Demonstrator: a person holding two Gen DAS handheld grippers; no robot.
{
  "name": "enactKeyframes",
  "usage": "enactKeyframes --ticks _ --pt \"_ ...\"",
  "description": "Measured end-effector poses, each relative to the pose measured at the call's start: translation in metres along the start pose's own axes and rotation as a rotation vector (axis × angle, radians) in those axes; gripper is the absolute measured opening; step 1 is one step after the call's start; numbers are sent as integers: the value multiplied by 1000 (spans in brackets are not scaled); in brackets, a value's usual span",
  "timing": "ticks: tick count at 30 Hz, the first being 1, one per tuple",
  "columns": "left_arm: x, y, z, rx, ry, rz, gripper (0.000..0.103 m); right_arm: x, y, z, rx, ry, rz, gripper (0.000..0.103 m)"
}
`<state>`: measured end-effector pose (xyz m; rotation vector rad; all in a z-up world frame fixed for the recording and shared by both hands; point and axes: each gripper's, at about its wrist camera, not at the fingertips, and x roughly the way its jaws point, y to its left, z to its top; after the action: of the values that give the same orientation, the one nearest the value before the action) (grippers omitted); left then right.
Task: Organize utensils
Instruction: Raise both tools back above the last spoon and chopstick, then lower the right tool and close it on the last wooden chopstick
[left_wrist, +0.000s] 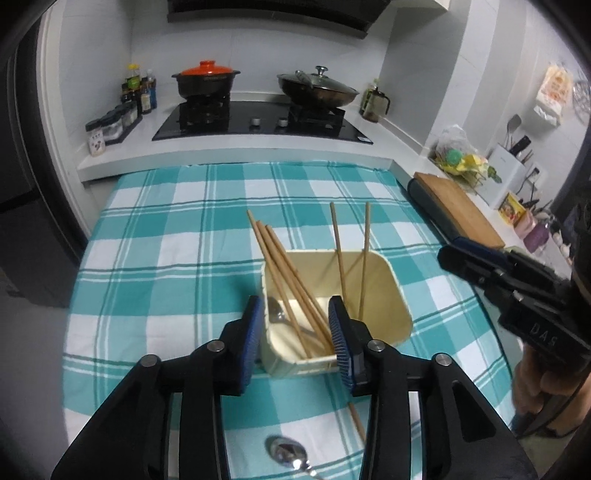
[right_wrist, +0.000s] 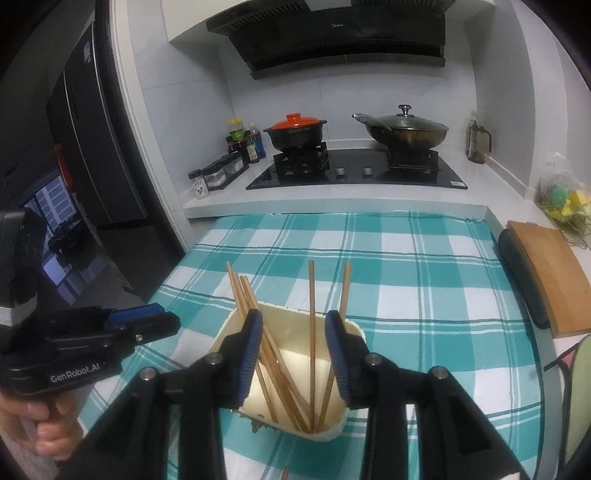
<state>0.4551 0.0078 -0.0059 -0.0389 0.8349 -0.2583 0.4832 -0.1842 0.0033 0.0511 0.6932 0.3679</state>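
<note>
A cream plastic bin (left_wrist: 395, 291) stands on the teal checked cloth (left_wrist: 166, 258). Several wooden chopsticks (left_wrist: 280, 266) lean in it, three to the left and two (left_wrist: 364, 258) to the right, with a metal spoon (left_wrist: 277, 314) at the bottom. My left gripper (left_wrist: 297, 332) hangs open over the bin's near left corner, its pads touching nothing. Another spoon (left_wrist: 286, 452) and a loose chopstick (left_wrist: 356, 421) lie on the cloth below it. In the right wrist view my right gripper (right_wrist: 293, 350) is open above the bin (right_wrist: 291, 343), the chopsticks (right_wrist: 312, 332) standing free behind its fingers.
Behind the cloth is a hob (left_wrist: 258, 118) with an orange-lidded pot (left_wrist: 207, 81) and a lidded wok (left_wrist: 317, 88). Spice jars (left_wrist: 110, 125) stand at the left. A wooden cutting board (left_wrist: 454, 206) lies along the right edge. A dark fridge (right_wrist: 85, 147) is on the far left.
</note>
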Motion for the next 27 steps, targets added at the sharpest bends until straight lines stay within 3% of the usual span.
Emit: enactKeyframes --ticks 2,6,9,15,19,23,27 --pt "-14 1 -17 49 0 24 54 -17 3 -7 -34 -1 -3 37" --pt "-36 0 -68 146 10 57 62 -45 5 -36 -101 10 -13 38" --pt "-41 3 -115 164 34 94 66 -57 2 -69 -133 37 -19 38" --pt "-34 2 -215 70 84 87 66 -68 -4 -156 -149 101 -42 38" --pt "-28 3 -266 -19 92 93 66 -71 -16 -221 -39 137 -54 38" --pt "-30 1 -295 -98 105 71 66 -76 -24 -278 61 196 -115 38" --pt "-33 -10 -301 -53 79 117 66 -83 -21 -312 60 255 -143 38"
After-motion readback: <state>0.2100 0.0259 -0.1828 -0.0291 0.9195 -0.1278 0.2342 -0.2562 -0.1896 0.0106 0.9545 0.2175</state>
